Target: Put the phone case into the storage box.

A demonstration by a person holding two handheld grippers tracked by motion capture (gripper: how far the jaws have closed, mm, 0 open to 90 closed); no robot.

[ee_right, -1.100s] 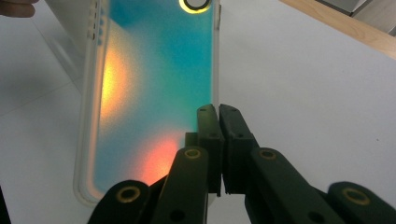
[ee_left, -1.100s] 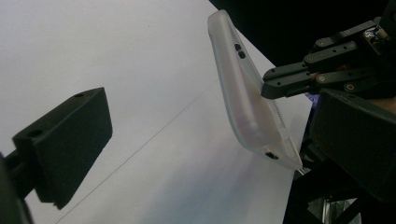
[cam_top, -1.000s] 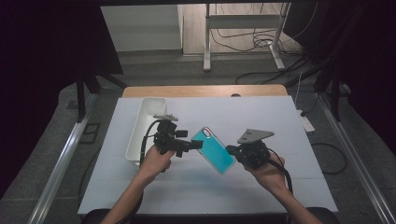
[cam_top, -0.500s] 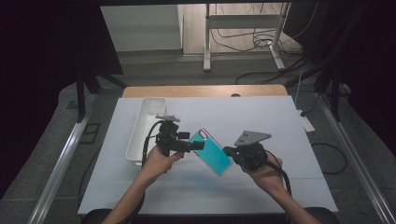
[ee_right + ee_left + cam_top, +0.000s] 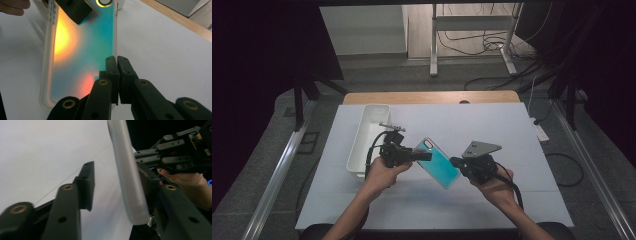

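your right gripper [image 5: 456,161] has its jaws pinched tight on one long edge of the phone case [image 5: 438,162], which hangs above the table [image 5: 512,130] between both tools. your left gripper [image 5: 427,156] has just been closing over the case's camera end; one pad [image 5: 87,185] looks clear of the rim, the other touching. finish that squeeze squarely before pulling, and hold the right hand steady so the case doesn't twist.

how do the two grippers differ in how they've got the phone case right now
The right gripper is shut on the edge of the phone case; the left gripper has just been closing around its other end, with a gap still at one jaw. The right carries a grey three-cornered plate. Both are hand-held above the table.
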